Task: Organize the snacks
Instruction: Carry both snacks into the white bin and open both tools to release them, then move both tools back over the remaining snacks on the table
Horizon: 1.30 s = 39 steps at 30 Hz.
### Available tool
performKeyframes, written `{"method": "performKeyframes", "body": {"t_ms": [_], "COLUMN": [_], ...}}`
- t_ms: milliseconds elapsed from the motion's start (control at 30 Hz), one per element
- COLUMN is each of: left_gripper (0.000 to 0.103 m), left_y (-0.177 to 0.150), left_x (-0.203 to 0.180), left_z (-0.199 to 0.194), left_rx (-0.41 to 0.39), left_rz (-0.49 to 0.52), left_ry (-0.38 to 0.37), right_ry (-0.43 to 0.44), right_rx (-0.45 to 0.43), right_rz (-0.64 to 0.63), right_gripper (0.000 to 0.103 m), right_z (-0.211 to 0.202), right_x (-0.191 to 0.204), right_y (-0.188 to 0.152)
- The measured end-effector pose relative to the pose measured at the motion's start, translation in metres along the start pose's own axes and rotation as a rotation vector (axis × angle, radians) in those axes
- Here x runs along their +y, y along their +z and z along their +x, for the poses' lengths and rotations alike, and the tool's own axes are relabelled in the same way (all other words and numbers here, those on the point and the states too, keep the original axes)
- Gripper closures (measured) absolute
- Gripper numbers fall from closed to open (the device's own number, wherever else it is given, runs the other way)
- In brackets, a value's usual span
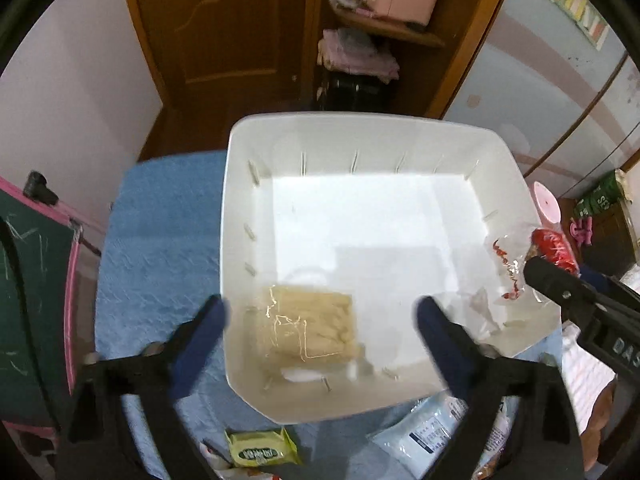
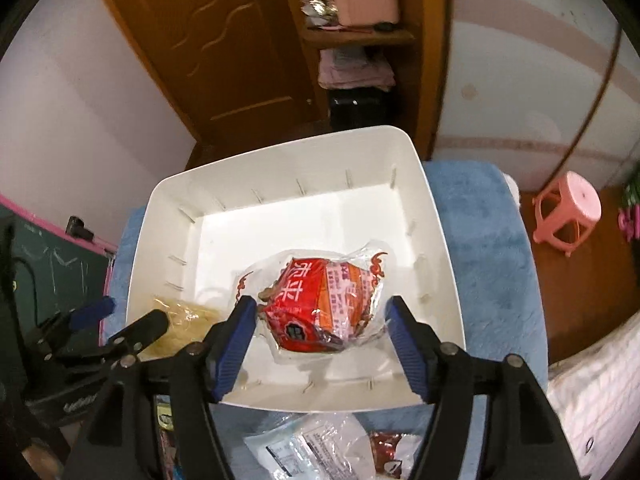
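Snacks are lying in the white bin (image 1: 248, 184): a pale packet (image 1: 310, 326) at lower centre between the wide-spread left gripper (image 1: 320, 316). A red packet (image 2: 320, 306) is sitting mid-frame between the right gripper (image 2: 320, 330), jaws parted, pads clear of it.

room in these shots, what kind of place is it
Most likely a room in a home, perhaps a bedroom: a wooden door, open shelves with folded cloth and a pink box, a pink stool, and a chalkboard at the left.
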<state>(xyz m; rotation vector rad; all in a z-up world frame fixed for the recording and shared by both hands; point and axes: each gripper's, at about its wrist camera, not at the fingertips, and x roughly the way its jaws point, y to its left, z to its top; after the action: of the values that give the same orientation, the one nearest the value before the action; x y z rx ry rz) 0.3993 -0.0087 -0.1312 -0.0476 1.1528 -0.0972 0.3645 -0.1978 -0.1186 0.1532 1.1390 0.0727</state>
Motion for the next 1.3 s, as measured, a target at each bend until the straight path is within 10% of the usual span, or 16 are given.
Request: {"method": "performKeyframes", "body": {"t_ms": [233,1300], "left_gripper": [0.0,0.0], "left_y": [-0.006,-0.143], "left_x": [0.001,0.021], "left_z": [-0.027,-0.194], "left_rx": [-0.065,-0.22], "left_rz": [-0.003,0.088], "left_ry": [0.024,0.044], "right_ry": [-0.018,-0.017], "right_rx": [-0.105,-0.375], "right_rz": [-0.016,-0.312], "right_gripper": [0.019,0.019], "right_z": [-0.022,-0.206], "right_x": [0.002,0.061], "right_y": [-0.004,-0.141]}}
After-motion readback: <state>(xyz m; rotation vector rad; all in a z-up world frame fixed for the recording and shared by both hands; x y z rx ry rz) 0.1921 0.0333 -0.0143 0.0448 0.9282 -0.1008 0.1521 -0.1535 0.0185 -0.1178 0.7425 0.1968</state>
